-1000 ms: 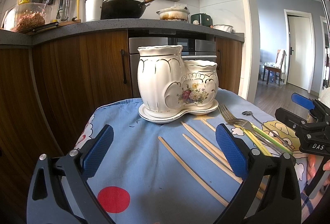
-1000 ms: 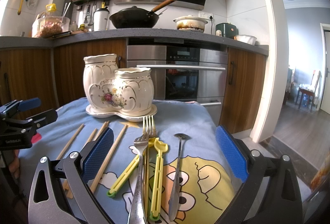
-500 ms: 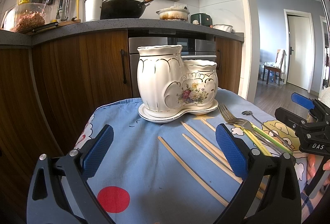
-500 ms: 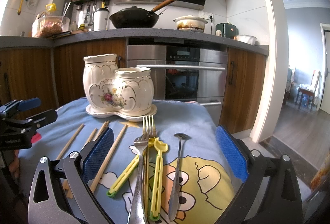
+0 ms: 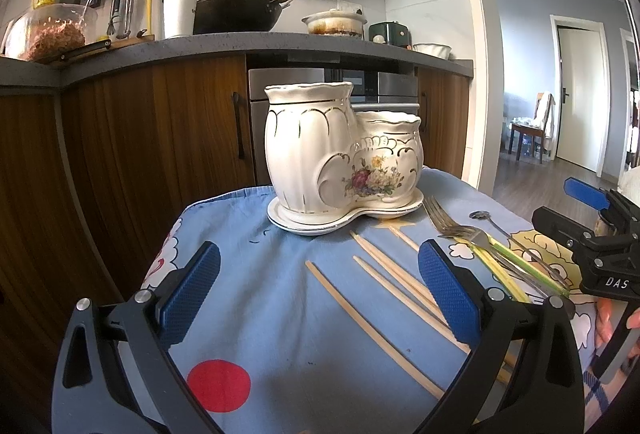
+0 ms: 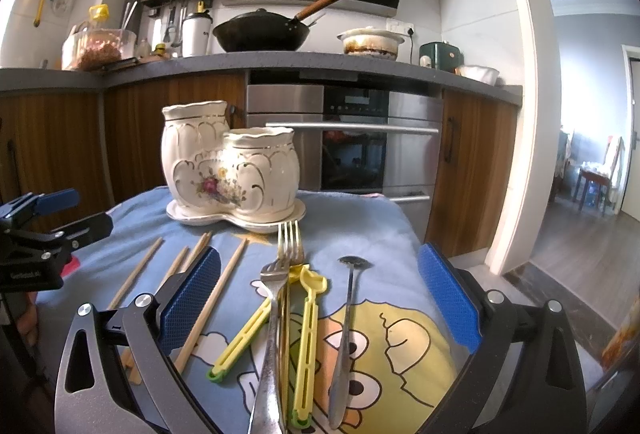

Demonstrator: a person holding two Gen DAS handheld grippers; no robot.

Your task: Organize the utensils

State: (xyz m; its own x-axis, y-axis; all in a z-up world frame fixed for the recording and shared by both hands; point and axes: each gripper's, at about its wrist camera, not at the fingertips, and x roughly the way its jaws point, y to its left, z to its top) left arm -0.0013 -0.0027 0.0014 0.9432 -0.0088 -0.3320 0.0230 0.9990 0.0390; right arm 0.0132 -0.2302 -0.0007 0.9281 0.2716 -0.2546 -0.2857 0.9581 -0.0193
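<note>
Nothing has changed over the last second: both views match the earlier frames, no utensil has shifted, neither gripper has moved. So I judge the task not started, everything still loose, I'm still staging.

The blue cartoon cloth [image 6: 360,218] covers the table; its far edge falls off at 12 o'clock just behind the holder, its right edge drops at 3 o'clock toward the oven [image 6: 352,142]. Little spare cloth beyond the spoon on that side.

The ceramic holder [image 6: 230,170] sits at 11 o'clock in the right view, 12 o'clock in the left, two compartments, tall one on the left, both look empty from here, insides mostly hidden.

Left gripper [image 5: 318,288] has its jaws wide apart, holding nothing, hovering over bare cloth at 6 o'clock; one chopstick lies between its pads. Right gripper [image 6: 318,296] also gapes wide, empty, straddling the cutlery.

Chopsticks [image 5: 384,286] are scattered, fanned from 1 to 4 o'clock in the left view. Forks [image 6: 280,286] are stacked, touching, tines near the holder's saucer. Yellow tongs [image 6: 308,330] lie just beside and partly under the forks. Spoon [image 6: 348,318] lies apart at 1 o'clock.

Open room: the lane straight ahead to the holder is clear for both.
</note>
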